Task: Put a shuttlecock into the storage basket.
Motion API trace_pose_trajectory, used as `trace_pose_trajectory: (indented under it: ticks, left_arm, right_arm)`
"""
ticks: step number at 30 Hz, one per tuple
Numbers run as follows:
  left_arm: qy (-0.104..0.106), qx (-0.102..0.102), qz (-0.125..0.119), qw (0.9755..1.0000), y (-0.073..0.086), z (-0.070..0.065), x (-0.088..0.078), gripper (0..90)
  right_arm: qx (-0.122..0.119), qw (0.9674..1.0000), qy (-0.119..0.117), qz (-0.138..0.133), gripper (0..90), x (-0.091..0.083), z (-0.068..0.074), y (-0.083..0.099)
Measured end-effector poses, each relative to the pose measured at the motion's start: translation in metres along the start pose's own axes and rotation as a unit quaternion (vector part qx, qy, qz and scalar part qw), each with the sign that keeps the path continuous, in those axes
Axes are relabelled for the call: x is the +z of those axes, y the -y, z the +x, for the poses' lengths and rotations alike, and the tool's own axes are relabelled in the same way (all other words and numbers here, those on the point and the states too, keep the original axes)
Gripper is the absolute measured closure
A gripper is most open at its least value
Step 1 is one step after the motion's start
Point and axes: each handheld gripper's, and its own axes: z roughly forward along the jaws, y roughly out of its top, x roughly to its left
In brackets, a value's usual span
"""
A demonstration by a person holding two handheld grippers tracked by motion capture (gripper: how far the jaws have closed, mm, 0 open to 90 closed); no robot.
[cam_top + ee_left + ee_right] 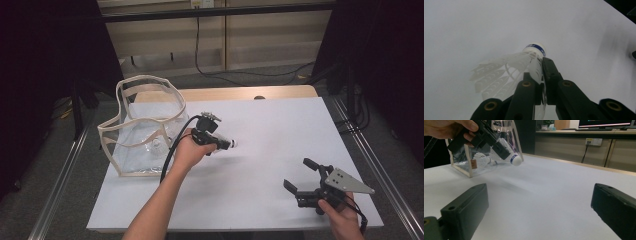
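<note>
Shuttlecock [524, 62] is clamped in the left tool [541, 72] above the table [270, 130] — the right tool [300, 175] is held apart, nothing gripped.

The white rectangular tabletop [280, 125] lies bare across its middle, its far right and its near edge, so a hand could pass freely there. The one standing obstacle is the clear plastic bag with cream fabric trim [142, 125], upright at the far left corner, its open mouth upward. Just right of the bag, the left gripper [227, 143] hangs above the surface, clamped on a white feathered shuttlecock with a blue-banded cork [534, 53], taking up the room beside the bag's right wall. The right gripper [300, 175] sits at the near right corner, jaws spread wide, well apart from both, with open table between.
</note>
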Motion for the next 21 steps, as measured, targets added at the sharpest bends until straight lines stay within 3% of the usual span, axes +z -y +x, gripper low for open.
trace_pose_trajectory:
  ticks: [21]
  left_arm:
    - [0.004, -0.002, 0.018, 0.9998, -0.012, -0.006, -0.018, 88.0]
  right_arm:
    - [0.001, 1.0000, 0.000, 0.000, 0.8, 0.000, 0.000, 0.000]
